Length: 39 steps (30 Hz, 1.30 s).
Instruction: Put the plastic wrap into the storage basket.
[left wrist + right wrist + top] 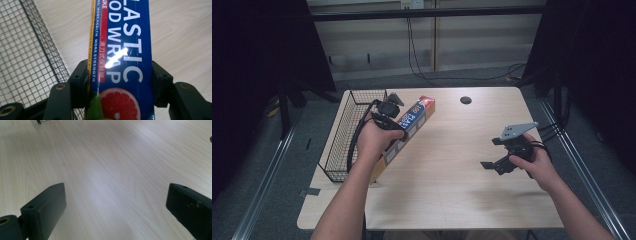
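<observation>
At the table's left edge sits a black wire mesh basket (343, 135). Just beside it, the left gripper (120, 75) clamps a long blue plastic-wrap carton (122, 50), white lettering, grapefruit picture, lying slantwise on the pale wooden table (452, 150). Over right, the right gripper (116, 205) hovers, jaws wide apart.

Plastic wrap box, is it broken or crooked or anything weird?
Not broken. The plastic wrap box sits slanted across the table beside the wire basket, because the left tool is clamped on its sides. Nothing is spilled. The right tool is open.
</observation>
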### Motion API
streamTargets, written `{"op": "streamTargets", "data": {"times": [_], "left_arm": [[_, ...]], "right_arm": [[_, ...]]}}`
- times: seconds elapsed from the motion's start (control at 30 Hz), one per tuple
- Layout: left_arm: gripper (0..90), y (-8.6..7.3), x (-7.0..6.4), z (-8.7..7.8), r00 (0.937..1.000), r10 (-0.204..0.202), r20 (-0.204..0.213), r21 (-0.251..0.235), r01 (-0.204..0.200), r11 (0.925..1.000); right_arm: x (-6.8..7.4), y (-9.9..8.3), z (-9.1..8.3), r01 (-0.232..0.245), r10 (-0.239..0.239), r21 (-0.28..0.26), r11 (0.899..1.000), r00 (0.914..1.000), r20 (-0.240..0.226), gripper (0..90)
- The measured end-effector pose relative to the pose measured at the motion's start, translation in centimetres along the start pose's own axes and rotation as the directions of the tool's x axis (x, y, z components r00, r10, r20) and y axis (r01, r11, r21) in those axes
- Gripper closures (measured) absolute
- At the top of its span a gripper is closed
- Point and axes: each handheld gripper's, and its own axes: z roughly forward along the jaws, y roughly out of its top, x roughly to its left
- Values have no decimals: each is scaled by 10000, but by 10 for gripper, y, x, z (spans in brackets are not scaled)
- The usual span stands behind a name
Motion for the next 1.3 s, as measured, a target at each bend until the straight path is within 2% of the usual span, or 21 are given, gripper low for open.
{"op": "streamTargets", "data": {"times": [0.13,0.17,0.23,0.27,0.37,0.43,0.47,0.53,0.6,0.7,0.73,0.8,1.07,1.1,1.13,1.3], "left_arm": [[440,-2,7,-4,9996,-204,-215,-77,203,9998],[439,-3,8,-5,9989,-389,-252,-129,386,9992],[439,-3,12,-7,9991,-200,-385,-90,196,9998],[439,-5,11,-6,9976,-572,-394,-148,566,9983],[439,-6,15,-10,9974,-571,-451,-84,568,9984],[439,-7,17,-11,9967,-613,-526,-178,604,9980],[439,-8,19,-13,9957,-762,-529,-216,751,9969],[439,-8,22,-15,9957,-683,-624,-228,670,9975],[439,-9,25,-17,9946,-782,-682,-226,769,9968],[439,-12,28,-19,9910,-1073,-798,-370,1046,9938],[439,-13,30,-20,9897,-1190,-797,-285,1171,9927],[439,-14,33,-21,9897,-1122,-892,-266,1103,9935],[438,-20,43,-23,9816,-1575,-1075,-322,1549,9874],[438,-21,44,-23,9787,-1732,-1104,-457,1691,9845],[438,-21,46,-24,9788,-1689,-1160,-399,1653,9854],[438,-24,53,-26,9704,-1979,-1385,-481,1930,9800]], "right_arm": [[0,0,1,-15,15,21,10000,10000,-13,26],[1,0,2,-26,26,19,10000,10000,-33,26],[1,0,2,-56,56,37,10000,10000,-26,26],[1,0,2,-79,79,41,10000,10000,-29,26],[1,0,2,-185,185,-16,9998,9997,-149,26],[1,1,2,-149,149,-30,9999,9999,-70,26],[1,0,2,-119,119,-34,9999,9999,-65,26],[1,0,2,-117,117,-39,9999,9999,-51,26],[0,0,2,-201,200,-28,9998,9998,-92,26],[0,-1,4,-169,169,14,9999,9998,-53,26],[-1,-1,4,-219,219,14,9998,9997,-84,26],[0,-1,4,-175,175,62,9998,9998,-24,26],[-1,-3,3,-161,161,72,9998,9999,-6,26],[-1,-3,3,-167,167,70,9998,9999,4,26],[-1,-3,3,-179,179,44,9998,9998,-16,26],[-2,-4,3,-209,209,95,9997,9998,-35,26]]}}
